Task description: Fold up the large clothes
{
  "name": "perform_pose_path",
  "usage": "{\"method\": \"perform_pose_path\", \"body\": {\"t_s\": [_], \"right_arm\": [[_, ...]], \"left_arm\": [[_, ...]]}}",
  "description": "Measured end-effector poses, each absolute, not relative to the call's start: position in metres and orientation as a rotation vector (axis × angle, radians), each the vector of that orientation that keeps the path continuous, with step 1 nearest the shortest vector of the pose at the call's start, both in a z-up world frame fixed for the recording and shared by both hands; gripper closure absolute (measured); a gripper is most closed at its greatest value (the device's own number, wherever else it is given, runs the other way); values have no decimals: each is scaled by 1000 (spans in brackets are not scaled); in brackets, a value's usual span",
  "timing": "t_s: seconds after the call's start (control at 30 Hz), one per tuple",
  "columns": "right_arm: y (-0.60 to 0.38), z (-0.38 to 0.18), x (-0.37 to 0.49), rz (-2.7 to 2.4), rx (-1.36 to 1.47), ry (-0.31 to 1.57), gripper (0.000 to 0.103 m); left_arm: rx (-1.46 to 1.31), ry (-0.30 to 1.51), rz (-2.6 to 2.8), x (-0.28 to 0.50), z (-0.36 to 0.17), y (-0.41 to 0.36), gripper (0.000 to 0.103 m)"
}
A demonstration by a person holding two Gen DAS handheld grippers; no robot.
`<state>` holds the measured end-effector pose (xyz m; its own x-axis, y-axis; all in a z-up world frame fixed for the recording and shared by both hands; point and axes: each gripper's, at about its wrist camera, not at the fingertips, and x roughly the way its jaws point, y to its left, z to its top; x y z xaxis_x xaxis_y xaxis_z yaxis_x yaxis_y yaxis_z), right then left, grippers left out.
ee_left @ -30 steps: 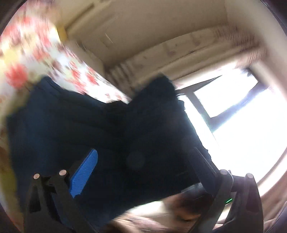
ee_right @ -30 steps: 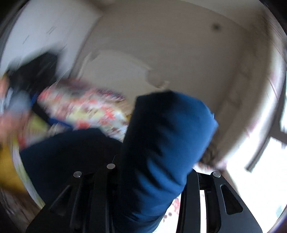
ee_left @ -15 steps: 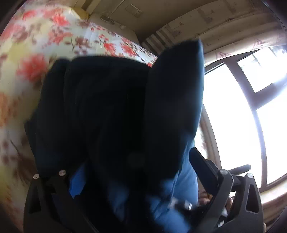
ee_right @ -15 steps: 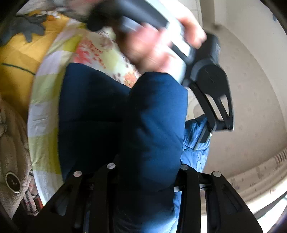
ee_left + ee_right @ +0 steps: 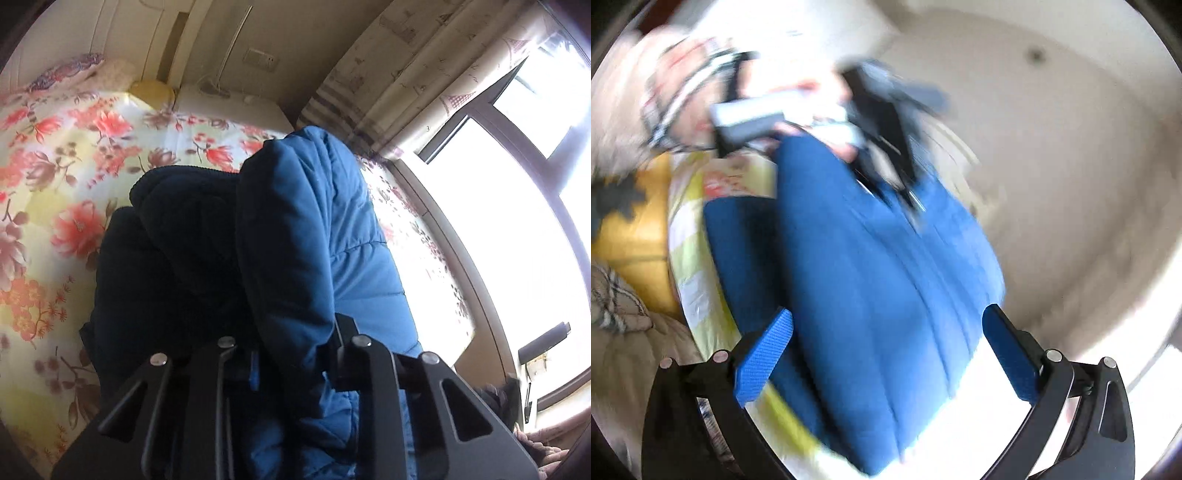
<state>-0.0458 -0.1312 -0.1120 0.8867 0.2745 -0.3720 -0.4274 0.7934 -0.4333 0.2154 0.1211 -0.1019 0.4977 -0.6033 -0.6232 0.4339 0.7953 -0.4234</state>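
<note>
The blue padded jacket (image 5: 303, 236) fills the frame's centre, bunched on the floral bedspread (image 5: 62, 192). The left gripper (image 5: 295, 354) has its fingers clamped on a jacket fold. The right gripper (image 5: 886, 350), in a blurred view, seemingly holds nothing, fingers spread wide astride the jacket. No lettering is legible. The window (image 5: 517, 206) fills the right edge.

We look along each hand-held gripper, close over the jacket (image 5: 314, 236) on the bed (image 5: 74, 177); both views share them.
</note>
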Motion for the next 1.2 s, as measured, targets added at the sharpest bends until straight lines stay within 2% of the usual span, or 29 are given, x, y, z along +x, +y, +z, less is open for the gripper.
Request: {"method": "perform_pose_path", "body": {"t_s": [0.13,0.33,0.43,0.63,0.73,0.83,0.97,1.13,1.2], "right_arm": [[-167,-133,-39,357,-374,428,5],[-146,-140,-19,313,-453,442,5],[-135,-150,6,289,-468,553,5],[-132,-153,11,282,-491,591,5],[-131,-157,14,285,-497,589,5],[-134,-160,17,301,-472,600,5],[-131,-161,16,299,-484,598,5],[-128,-146,3,387,-561,614,4],[-141,-128,-10,506,-501,588,4]], "left_arm": [[-225,821,-647,213,-92,110,82],[-223,772,-655,206,-67,94,87],[-219,702,-647,195,-52,95,91],[-227,550,-643,161,-12,137,93],[-274,598,-606,173,-35,173,93],[-353,690,-547,186,-92,199,91],[-580,659,-619,192,-151,233,89],[-565,641,-610,189,-157,232,88],[-554,644,-607,189,-156,233,86]]}}
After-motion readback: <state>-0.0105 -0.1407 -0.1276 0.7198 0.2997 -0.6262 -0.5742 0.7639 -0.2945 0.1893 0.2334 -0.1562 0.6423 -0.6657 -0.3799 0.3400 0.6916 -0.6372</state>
